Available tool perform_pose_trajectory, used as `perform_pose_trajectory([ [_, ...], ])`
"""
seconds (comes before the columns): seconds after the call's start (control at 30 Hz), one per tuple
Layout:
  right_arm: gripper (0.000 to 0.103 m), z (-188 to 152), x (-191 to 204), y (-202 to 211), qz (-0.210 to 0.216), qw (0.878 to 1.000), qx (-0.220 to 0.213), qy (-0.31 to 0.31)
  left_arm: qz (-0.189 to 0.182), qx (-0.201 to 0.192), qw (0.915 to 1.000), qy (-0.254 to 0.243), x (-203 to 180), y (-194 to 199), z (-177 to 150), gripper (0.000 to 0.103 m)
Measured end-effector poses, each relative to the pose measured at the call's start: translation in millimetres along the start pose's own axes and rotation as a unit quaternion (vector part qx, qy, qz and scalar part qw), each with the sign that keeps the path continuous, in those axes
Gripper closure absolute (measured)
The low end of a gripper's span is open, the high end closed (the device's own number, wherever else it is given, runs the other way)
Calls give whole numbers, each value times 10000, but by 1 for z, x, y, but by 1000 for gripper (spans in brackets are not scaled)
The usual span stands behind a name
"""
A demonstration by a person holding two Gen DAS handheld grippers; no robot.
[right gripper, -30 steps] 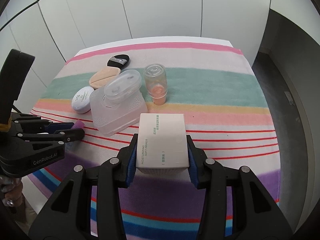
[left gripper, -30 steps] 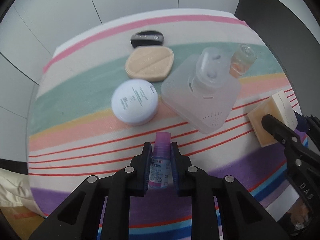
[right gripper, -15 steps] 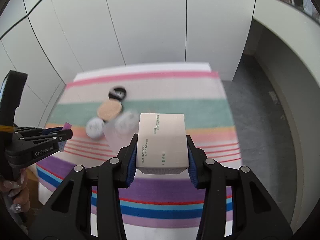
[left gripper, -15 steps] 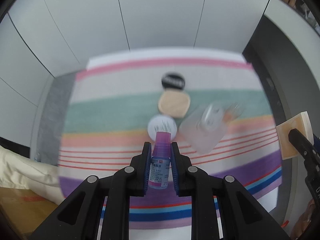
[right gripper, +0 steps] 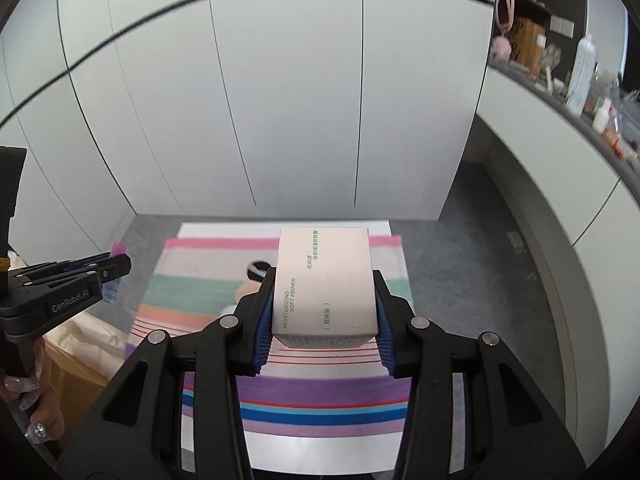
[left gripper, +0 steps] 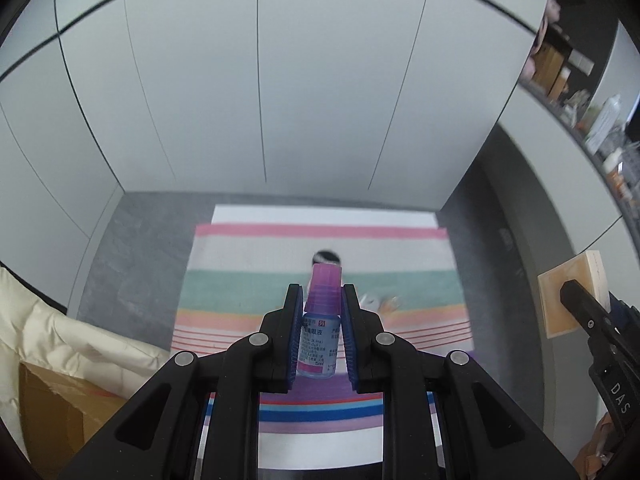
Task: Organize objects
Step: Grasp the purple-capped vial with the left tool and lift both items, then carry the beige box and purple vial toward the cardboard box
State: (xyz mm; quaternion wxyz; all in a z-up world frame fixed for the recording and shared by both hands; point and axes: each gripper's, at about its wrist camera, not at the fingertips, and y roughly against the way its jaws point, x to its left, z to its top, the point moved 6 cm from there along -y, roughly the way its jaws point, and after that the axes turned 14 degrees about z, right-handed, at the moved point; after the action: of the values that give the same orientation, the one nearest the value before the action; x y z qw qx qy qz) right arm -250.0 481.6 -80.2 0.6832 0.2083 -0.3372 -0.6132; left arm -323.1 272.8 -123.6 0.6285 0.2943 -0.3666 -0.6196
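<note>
My left gripper (left gripper: 320, 312) is shut on a small eye-drop bottle (left gripper: 320, 336) with a purple cap, held upright high above the table. My right gripper (right gripper: 324, 292) is shut on a pale pink primer box (right gripper: 326, 280), also held high. Each view catches the other gripper at its edge: the box (left gripper: 568, 300) at the right of the left wrist view, the left gripper (right gripper: 80, 276) at the left of the right wrist view. Far below, a black round item (left gripper: 326, 257) and blurred pieces lie on the striped cloth (left gripper: 248, 288); the rest are hidden behind the grippers.
The striped cloth (right gripper: 192, 292) covers a small white table against white wall panels (left gripper: 280, 100). A cream padded cloth (left gripper: 48, 332) and a cardboard box (left gripper: 52, 416) sit at the left. A shelf with bottles (right gripper: 580, 68) runs along the right. A hand (right gripper: 32, 400) grips the left handle.
Both grippers have risen far above the table with the bottle and the box still held; the table and its items now look small and distant.
</note>
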Motion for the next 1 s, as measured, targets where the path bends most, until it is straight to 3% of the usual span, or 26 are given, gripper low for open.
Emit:
perform_pose_trajectory([
  [0.2,59,31,23,65,-54,9990,-391,220,-33,-461,9989,19,14,74,19,84],
  [0.33,59,36,35,95,3,9984,-512,233,-344,-433,9985,10,18,102,17,84],
  [0.43,59,32,43,108,36,9983,-473,323,-291,-574,9979,-91,21,121,14,84],
  [1.0,59,11,64,153,-150,9965,-658,490,-155,-877,9960,-114,29,166,-13,84],
])
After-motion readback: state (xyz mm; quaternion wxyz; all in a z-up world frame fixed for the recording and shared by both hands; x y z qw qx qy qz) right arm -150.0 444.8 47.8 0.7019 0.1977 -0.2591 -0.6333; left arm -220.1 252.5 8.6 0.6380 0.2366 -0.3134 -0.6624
